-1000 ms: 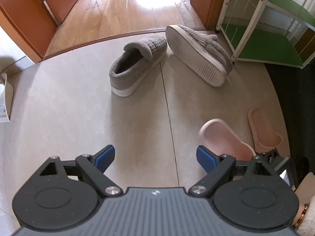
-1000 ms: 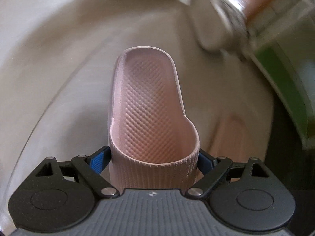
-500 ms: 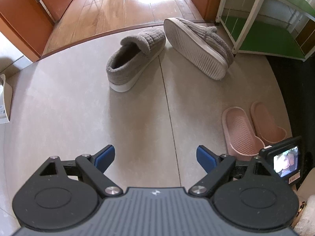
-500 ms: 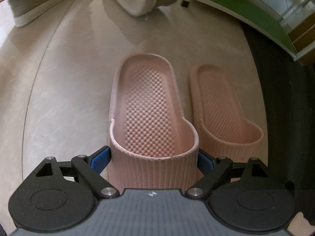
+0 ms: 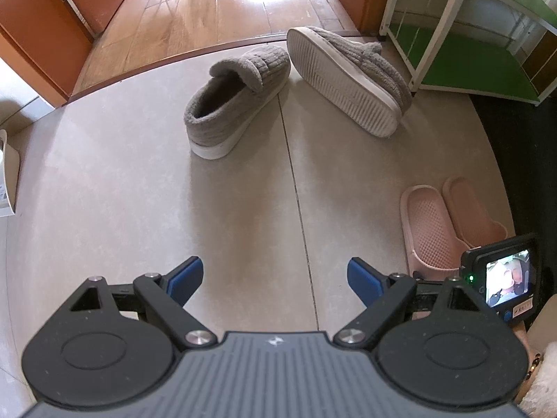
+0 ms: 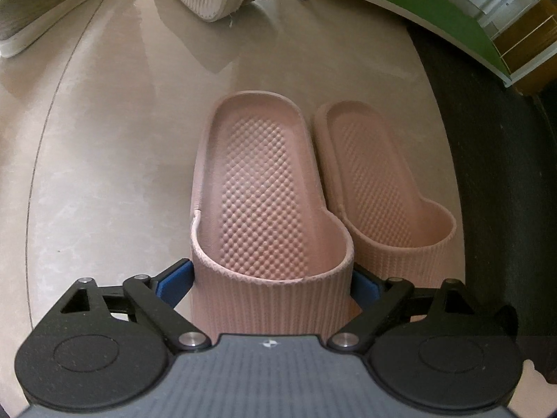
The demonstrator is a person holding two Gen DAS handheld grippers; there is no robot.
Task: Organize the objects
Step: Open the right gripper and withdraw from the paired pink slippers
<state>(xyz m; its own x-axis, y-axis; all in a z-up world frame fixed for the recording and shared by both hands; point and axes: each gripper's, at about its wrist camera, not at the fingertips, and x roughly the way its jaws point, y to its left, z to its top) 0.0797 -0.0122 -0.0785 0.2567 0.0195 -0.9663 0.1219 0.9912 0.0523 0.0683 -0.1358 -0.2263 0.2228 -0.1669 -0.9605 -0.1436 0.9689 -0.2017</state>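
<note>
My right gripper is shut on the strap end of a pink slipper, blue pads pressing both of its sides. That slipper lies flat on the pale floor, parallel to and just left of its mate. In the left wrist view the pink pair sits at the right, with the right gripper's screen behind it. My left gripper hangs open over bare floor, nothing between its fingers. Farther off, one grey fleece slipper stands upright and the other lies on its side, sole showing.
A white-framed rack with green shelves stands at the far right, and a dark mat borders the pink pair. Wooden flooring and an orange door lie beyond the threshold. A white box is at the left edge.
The right gripper rolled and carried the held pink slipper across and down until it lay beside the second pink slipper. The left gripper stayed almost still and open.
</note>
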